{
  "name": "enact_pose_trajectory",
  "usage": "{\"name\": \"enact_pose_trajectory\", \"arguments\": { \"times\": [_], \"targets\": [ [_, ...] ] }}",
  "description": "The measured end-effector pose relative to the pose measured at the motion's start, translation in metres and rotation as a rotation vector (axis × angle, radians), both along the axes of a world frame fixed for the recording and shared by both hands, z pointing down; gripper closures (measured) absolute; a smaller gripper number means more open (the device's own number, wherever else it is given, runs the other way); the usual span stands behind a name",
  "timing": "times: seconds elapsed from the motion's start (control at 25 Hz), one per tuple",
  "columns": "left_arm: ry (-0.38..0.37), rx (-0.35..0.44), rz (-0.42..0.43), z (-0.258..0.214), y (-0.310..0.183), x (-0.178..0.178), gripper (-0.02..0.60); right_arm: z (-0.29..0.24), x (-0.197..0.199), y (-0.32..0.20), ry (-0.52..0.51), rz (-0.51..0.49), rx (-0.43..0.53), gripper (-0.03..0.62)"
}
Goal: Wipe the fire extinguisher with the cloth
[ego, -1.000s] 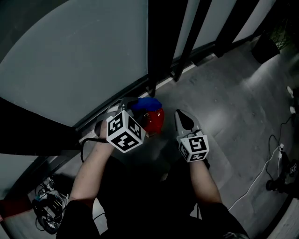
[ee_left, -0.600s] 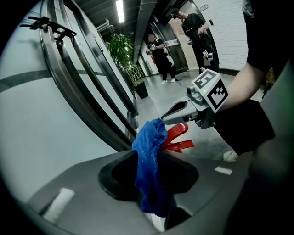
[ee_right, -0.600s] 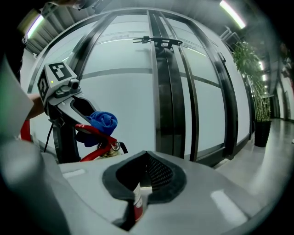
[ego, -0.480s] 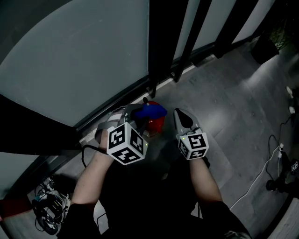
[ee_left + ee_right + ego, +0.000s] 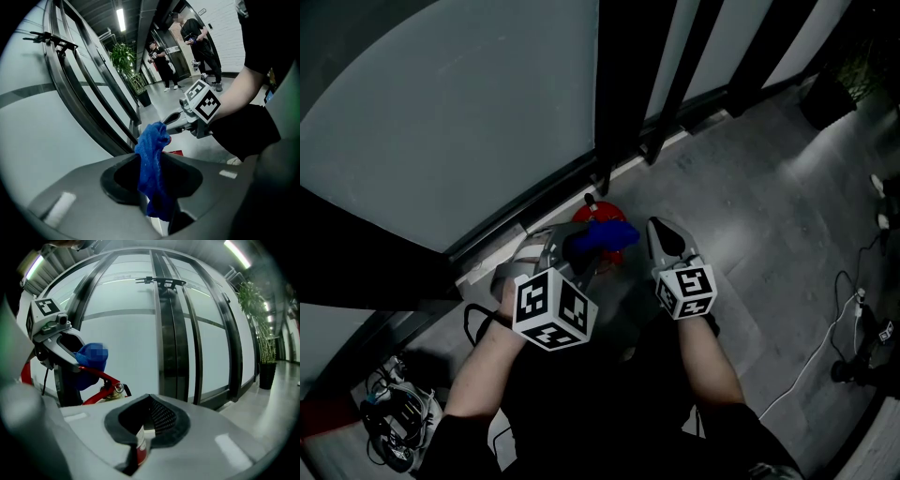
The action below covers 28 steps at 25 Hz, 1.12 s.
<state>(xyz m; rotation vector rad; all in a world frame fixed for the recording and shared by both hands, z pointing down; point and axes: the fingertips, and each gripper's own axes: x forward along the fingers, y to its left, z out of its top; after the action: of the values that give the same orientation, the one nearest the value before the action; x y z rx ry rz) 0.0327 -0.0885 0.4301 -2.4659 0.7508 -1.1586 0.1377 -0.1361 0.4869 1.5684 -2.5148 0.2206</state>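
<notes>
A red fire extinguisher [image 5: 595,208] stands on the floor by the glass wall; only its top and black nozzle show in the head view. My left gripper [image 5: 579,246] is shut on a blue cloth [image 5: 602,236], which lies against the extinguisher's near side. In the left gripper view the cloth [image 5: 152,164] hangs bunched between the jaws. My right gripper [image 5: 660,229] is just right of the extinguisher, jaws together and empty. In the right gripper view, the red handle [image 5: 104,379] and cloth [image 5: 90,363] show at left, and the extinguisher's label [image 5: 141,446] lies close under the jaws.
A curved glass wall with dark metal frames [image 5: 623,94] rises right behind the extinguisher. Cables [image 5: 825,347] trail across the grey floor at right, and more gear [image 5: 394,422] lies at lower left. Potted plants [image 5: 126,61] and people [image 5: 161,61] stand farther down the hall.
My left gripper has drawn back toward me with the cloth, sliding it from the extinguisher's top down its near side; the red top now shows. The right gripper has barely moved.
</notes>
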Motion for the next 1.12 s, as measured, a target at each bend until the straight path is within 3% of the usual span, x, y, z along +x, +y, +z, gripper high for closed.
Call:
{"name": "enact_pose_trajectory", "arguments": {
  "times": [0.2,0.56,0.64,0.8,1.0,1.12],
  "targets": [
    [0.040,0.005,-0.004,-0.001,0.011,0.003,0.454,0.000,-0.002,-0.001,-0.002,-0.010,-0.002,0.591],
    [0.233,-0.095,0.057,0.003,0.043,0.001,0.454,0.002,-0.007,-0.004,0.001,-0.018,-0.005,0.591],
    [0.304,-0.101,0.027,0.001,0.042,-0.009,0.454,0.003,-0.006,-0.003,0.001,-0.014,-0.006,0.591],
    [0.417,-0.061,-0.113,-0.008,0.006,-0.051,0.454,0.007,-0.004,-0.001,0.003,-0.010,-0.012,0.591],
    [0.424,-0.107,-0.195,0.011,-0.037,-0.073,0.454,0.005,-0.006,0.002,-0.001,-0.019,-0.017,0.591],
    [0.363,-0.148,-0.252,0.042,-0.062,-0.076,0.454,0.002,-0.011,0.005,0.002,-0.031,-0.012,0.591]
  ]
}}
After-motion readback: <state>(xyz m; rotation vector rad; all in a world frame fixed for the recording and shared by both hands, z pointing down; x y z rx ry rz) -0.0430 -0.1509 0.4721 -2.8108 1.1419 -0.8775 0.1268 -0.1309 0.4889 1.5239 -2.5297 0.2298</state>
